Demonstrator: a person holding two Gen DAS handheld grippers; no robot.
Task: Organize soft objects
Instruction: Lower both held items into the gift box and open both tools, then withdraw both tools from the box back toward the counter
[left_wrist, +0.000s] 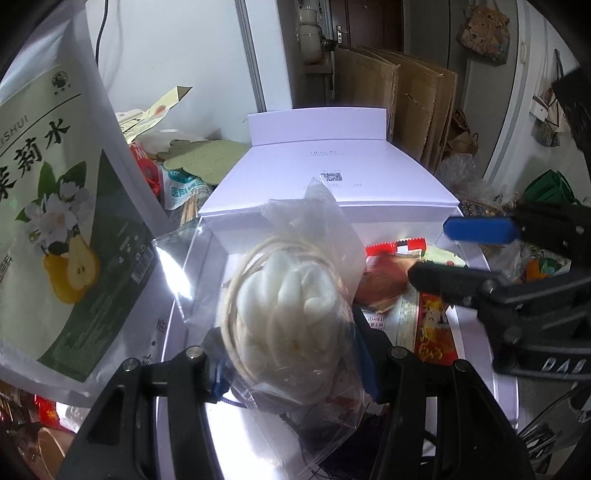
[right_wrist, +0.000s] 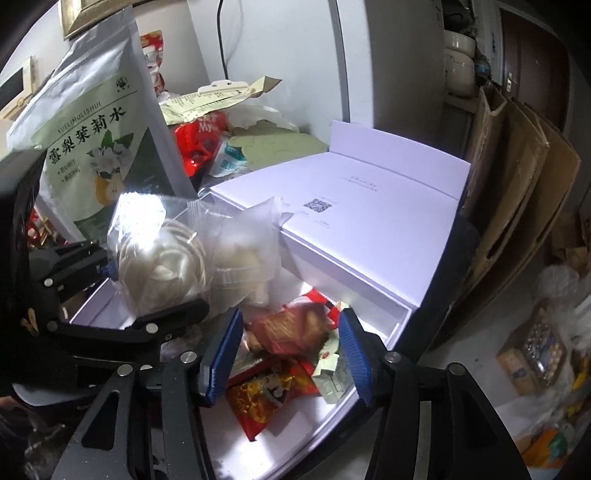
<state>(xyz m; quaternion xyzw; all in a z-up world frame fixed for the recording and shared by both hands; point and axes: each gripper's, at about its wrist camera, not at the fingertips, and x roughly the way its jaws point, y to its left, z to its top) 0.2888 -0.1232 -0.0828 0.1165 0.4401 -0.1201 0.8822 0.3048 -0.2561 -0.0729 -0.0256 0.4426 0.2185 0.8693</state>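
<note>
The left hand-held gripper (left_wrist: 291, 354) is clenched on a clear bag (left_wrist: 295, 295) of white yarn and twine, gripped near its lower end. The bag is carried in the air above the near left part of an open white box (right_wrist: 402, 314), not resting on anything visible. A second translucent pouch (right_wrist: 247, 251) shows just beside it in the right wrist view; whether it lies in the box or leans on the lid cannot be told.

The right hand-held gripper (right_wrist: 288, 354) is released, jaws wide apart, empty, poised over red snack packets (right_wrist: 291, 332) lying in the box.

Judged step: placing the bag into the box. The next move calls for lowering the bag into the free space at the left, clear of the packets, before letting go. A tall green pouch (left_wrist: 55, 206) stands close at the left and could be knocked.
</note>
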